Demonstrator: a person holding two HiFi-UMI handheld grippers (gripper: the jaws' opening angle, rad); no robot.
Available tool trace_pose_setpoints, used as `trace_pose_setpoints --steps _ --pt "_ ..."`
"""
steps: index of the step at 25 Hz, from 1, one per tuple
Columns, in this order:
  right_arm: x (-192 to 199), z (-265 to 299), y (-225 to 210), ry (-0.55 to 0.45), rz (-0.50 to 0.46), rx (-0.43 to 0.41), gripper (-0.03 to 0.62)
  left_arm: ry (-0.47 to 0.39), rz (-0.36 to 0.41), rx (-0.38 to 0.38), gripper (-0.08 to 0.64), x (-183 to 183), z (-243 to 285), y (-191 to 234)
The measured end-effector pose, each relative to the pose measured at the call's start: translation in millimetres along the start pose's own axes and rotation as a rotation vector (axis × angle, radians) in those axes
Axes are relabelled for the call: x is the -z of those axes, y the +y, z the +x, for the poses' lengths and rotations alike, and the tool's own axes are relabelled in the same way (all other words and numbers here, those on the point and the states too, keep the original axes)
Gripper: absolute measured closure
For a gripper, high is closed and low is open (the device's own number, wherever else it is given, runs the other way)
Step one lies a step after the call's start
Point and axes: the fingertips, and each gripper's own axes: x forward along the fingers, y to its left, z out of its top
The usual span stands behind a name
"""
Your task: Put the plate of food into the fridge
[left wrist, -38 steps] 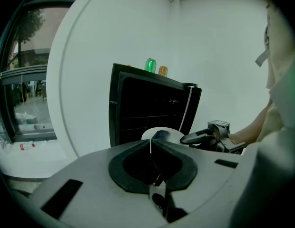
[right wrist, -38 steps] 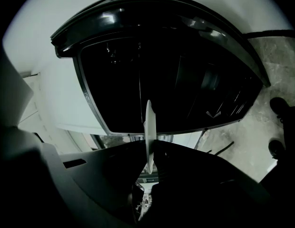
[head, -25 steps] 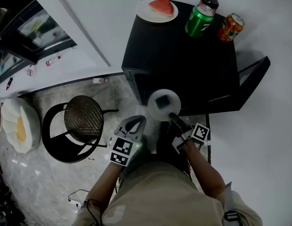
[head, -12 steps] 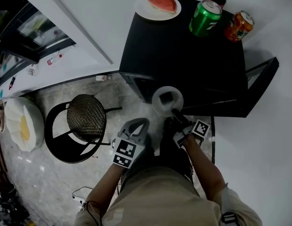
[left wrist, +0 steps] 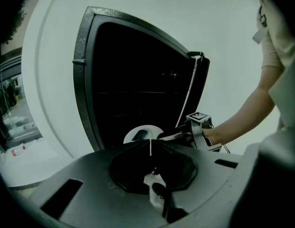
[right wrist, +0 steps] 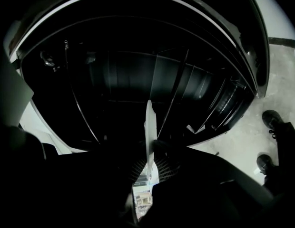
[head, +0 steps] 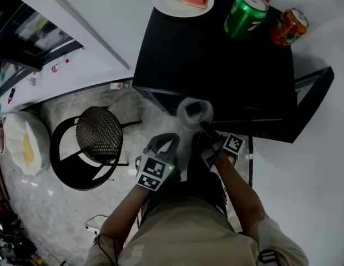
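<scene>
Right gripper, head view: closed on the near rim of a round white plate carrying a dark block of food. The plate sits roughly level at the mouth of the small black fridge, whose door stands open to the right. The left gripper hangs just beside it and holds nothing. Both forearms reach forward and down from the torso, the right one further out.

Left gripper view: the left gripper has its jaws pressed together with nothing between them. Beyond them the plate is at the fridge opening, with the right gripper behind it.

Right gripper view: the plate shows edge-on, pinched between the ribbed pads of the right gripper. Dark wire shelves lie ahead.

Assessment: the plate is judged stiff, fairly light, smooth and breakable. A single rim pinch leaves it cantilevered, so it may sag or slip and the loose food could slide. The rim is the only practical hold. Level carriage is advised.
</scene>
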Motion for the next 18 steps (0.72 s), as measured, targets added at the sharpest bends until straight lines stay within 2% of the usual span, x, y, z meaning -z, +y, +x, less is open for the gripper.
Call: trace_pose_setpoints --steps 18 --pt "-15.3 19.2 -19.5 -0.052 0.071 0.044 0.561 0.137 -0.017 0.072 0.545 45.2 93.8 -7.9"
